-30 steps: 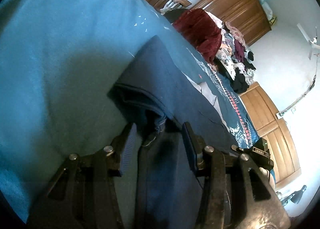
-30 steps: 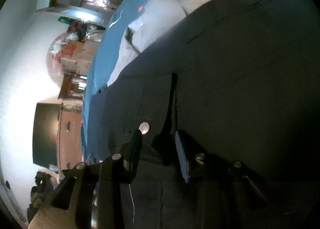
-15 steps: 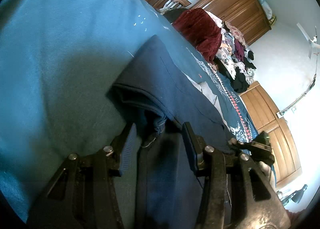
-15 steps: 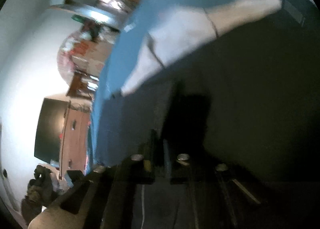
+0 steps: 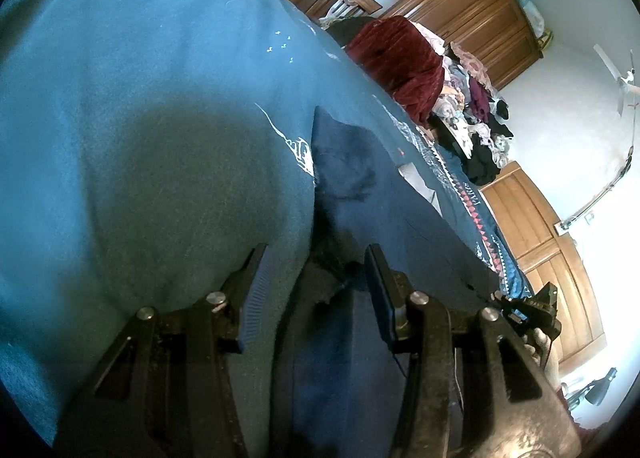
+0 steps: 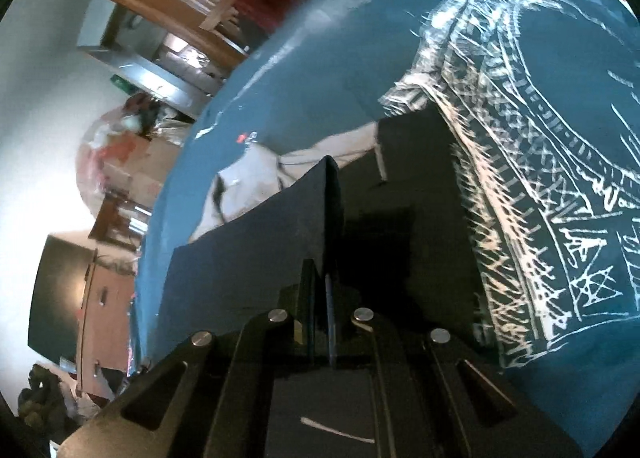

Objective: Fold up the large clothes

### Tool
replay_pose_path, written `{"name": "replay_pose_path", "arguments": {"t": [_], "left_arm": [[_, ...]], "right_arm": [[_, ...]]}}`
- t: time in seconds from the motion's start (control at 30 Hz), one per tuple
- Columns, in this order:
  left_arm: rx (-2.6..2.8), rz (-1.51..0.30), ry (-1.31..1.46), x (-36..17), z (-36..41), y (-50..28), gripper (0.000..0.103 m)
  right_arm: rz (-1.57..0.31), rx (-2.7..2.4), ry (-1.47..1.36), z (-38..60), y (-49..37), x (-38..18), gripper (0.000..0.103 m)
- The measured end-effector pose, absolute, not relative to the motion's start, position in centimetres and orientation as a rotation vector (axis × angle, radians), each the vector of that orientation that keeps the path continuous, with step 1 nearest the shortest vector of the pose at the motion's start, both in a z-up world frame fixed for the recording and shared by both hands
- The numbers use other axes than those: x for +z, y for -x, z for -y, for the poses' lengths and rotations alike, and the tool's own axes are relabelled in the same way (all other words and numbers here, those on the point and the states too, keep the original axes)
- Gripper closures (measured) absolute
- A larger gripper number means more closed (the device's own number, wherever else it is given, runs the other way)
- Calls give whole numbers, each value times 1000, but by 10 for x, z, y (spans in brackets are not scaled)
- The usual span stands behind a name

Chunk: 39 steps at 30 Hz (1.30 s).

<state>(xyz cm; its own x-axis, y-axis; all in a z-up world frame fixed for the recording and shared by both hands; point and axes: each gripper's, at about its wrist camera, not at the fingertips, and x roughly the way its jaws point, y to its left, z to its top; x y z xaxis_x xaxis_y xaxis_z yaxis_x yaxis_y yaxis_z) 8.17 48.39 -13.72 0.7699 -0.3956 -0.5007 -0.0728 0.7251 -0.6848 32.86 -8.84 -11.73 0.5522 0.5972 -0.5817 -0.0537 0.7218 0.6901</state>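
Lifted garment [image 6: 280, 234] | right hand-held gripper [image 6: 320, 298] clamps fold | left [image 5: 316, 290] apparently agape

Dark navy garment [image 5: 360, 193], partly folded

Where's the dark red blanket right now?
In the left wrist view, upper right: the dark red blanket is heaped past the teal bedspread's far edge, beside the clothes pile.

No words, numbers or brand names can be read in either view. The teal bedspread [image 5: 152, 105] carries white lettering along its patterned border in the left wrist view, near the red triangles, but the letters are too small and warped to make out. In the right wrist view its white print [image 6: 532, 161] is line-drawn pattern only.
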Motion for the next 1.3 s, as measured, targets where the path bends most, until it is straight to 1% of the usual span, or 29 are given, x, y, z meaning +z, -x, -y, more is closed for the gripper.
{"name": "replay_pose_path", "arguments": {"t": [0.07,0.13,0.23,0.3,0.33,0.37,0.4,0.47,0.5,0.53,0.6,0.63,0.7,0.73,0.8,0.9,0.93,0.97,1.0,1.03,1.07,1.17,1.23,1.27,1.3], "left_arm": [[-163,-680,701,-121,-477,-79,56],[-173,-635,615,-98,-462,-76,53],[-198,-649,455,-70,-432,-108,50],[-176,-773,344,-78,-414,-151,50],[-149,-846,293,-91,-409,-169,51],[-106,-965,239,-118,-405,-189,52],[-111,-1012,256,-133,-406,-196,51],[-134,-997,316,-134,-415,-198,51],[-127,-989,328,-129,-418,-196,53],[-116,-966,334,-121,-420,-194,55],[-140,-878,362,-99,-424,-185,55],[-155,-835,373,-88,-424,-184,53],[-175,-789,363,-71,-419,-192,51],[-192,-792,362,-71,-416,-205,49],[-211,-844,362,-86,-410,-237,49],[-120,-974,321,-123,-410,-285,50],[-56,-1011,308,-136,-419,-290,52],[-58,-1016,385,-146,-433,-294,58],[-62,-1002,464,-147,-446,-294,67],[-40,-1002,475,-144,-453,-293,81],[-10,-985,466,-139,-459,-291,84],[7,-932,490,-129,-468,-281,76],[-77,-925,472,-123,-455,-271,66],[-120,-922,451,-119,-449,-262,65],[-162,-927,424,-118,-440,-249,61]], "right_arm": [[-934,425,-673,90,-331,-127,97],[-956,440,-671,89,-330,-138,96],[-962,445,-678,93,-331,-144,96],[-963,444,-679,98,-328,-148,96],[-963,440,-678,100,-326,-149,96],[-961,432,-680,103,-323,-149,96],[-959,431,-680,105,-319,-150,97],[-967,423,-649,106,-313,-151,97],[-973,412,-610,105,-311,-149,93],[-982,413,-572,104,-309,-146,86],[-989,398,-476,103,-301,-135,85],[-975,362,-411,103,-294,-125,85],[-909,345,-371,104,-284,-104,84],[-881,362,-385,102,-283,-96,85],[-864,438,-399,88,-294,-88,85],[-917,466,-352,64,-323,-102,85],[-964,446,-329,61,-332,-116,85],[-1025,413,-310,61,-339,-135,88],[-1039,418,-320,63,-340,-143,92],[-1011,433,-341,70,-337,-145,94],[-1010,437,-343,73,-335,-143,94],[-993,428,-323,81,-327,-137,92],[-975,432,-334,86,-320,-135,86],[-965,437,-335,87,-315,-134,84],[-958,445,-335,89,-309,-135,83]]}}
